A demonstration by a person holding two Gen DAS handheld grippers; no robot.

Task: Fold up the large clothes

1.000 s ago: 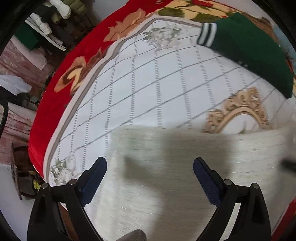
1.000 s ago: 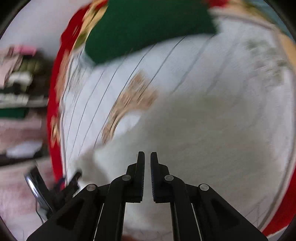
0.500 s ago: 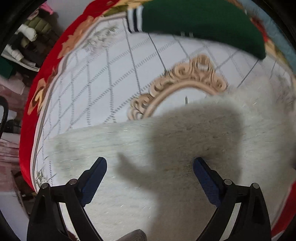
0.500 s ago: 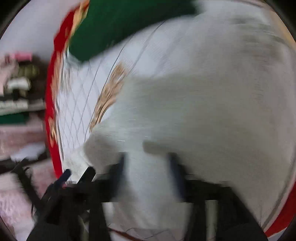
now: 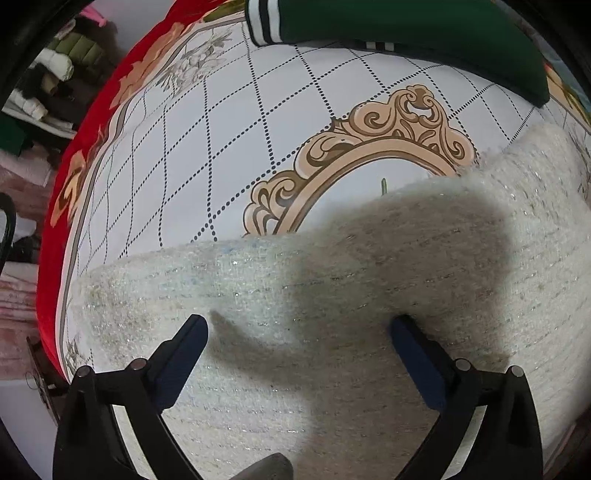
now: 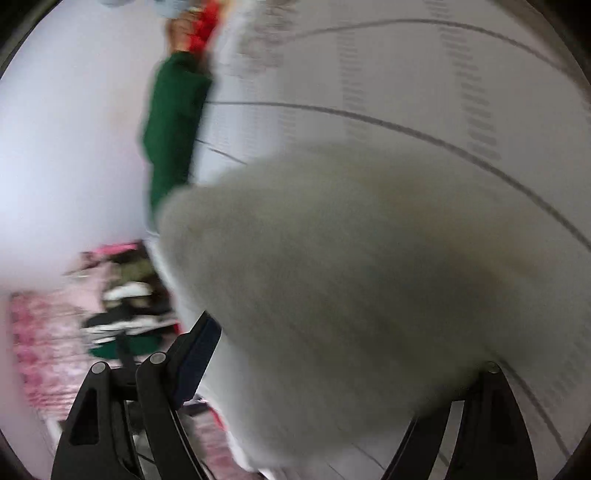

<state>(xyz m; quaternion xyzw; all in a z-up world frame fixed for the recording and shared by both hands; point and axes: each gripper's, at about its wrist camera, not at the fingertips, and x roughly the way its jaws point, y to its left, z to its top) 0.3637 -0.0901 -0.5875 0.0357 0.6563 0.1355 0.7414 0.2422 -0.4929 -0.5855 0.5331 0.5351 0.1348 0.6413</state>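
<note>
A cream fuzzy knit garment [image 5: 332, 295] lies spread on the white patterned bedspread [image 5: 207, 122]. My left gripper [image 5: 299, 332] is open and empty, its fingers [image 5: 184, 347] hovering just above the garment's middle. In the blurred right wrist view the same garment [image 6: 351, 277] bulges between the wide-open jaws of my right gripper [image 6: 343, 354]; the right finger is partly hidden behind the fabric. I see no grip on the cloth.
A dark green garment with white-striped cuff [image 5: 406, 33] lies at the far side of the bed, also in the right wrist view [image 6: 170, 122]. The bedspread has a red floral border [image 5: 66, 177]. Stacked clothes [image 5: 55, 74] sit on shelves beyond the bed's left edge.
My right gripper has opened from shut and swung fast, now blurred over the garment's edge. My left gripper stayed open and moved over the garment toward the gold scroll pattern.
</note>
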